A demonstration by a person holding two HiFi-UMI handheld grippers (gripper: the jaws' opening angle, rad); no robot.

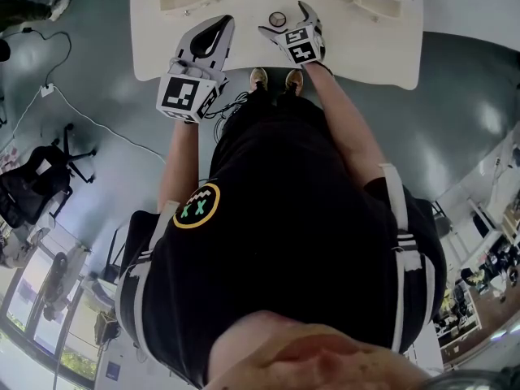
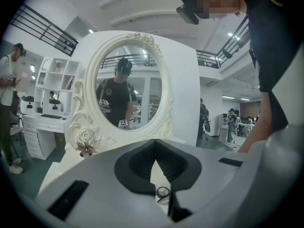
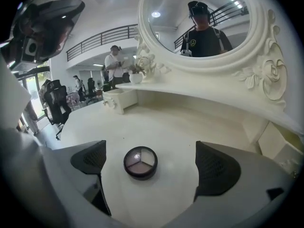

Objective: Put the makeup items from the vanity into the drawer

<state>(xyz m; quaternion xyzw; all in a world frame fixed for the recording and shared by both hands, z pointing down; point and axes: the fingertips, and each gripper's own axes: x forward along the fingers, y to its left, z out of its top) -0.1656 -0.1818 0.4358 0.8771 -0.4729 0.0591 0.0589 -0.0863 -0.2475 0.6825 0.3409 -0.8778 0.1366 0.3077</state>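
compact (image 3: 140, 162) sits on the vanity (image 3: 156, 122), just between the right gripper (image 3: 153, 164) jaws, which are spread wide, a bit to their left; the left gripper (image 2: 155, 158) is farther off, pinched together and empty.

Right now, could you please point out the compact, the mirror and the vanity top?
compact (image 3: 140, 162), right gripper view, its centre
mirror (image 2: 129, 87), left gripper view, the glass
vanity top (image 3: 166, 122), right gripper view, bare surface
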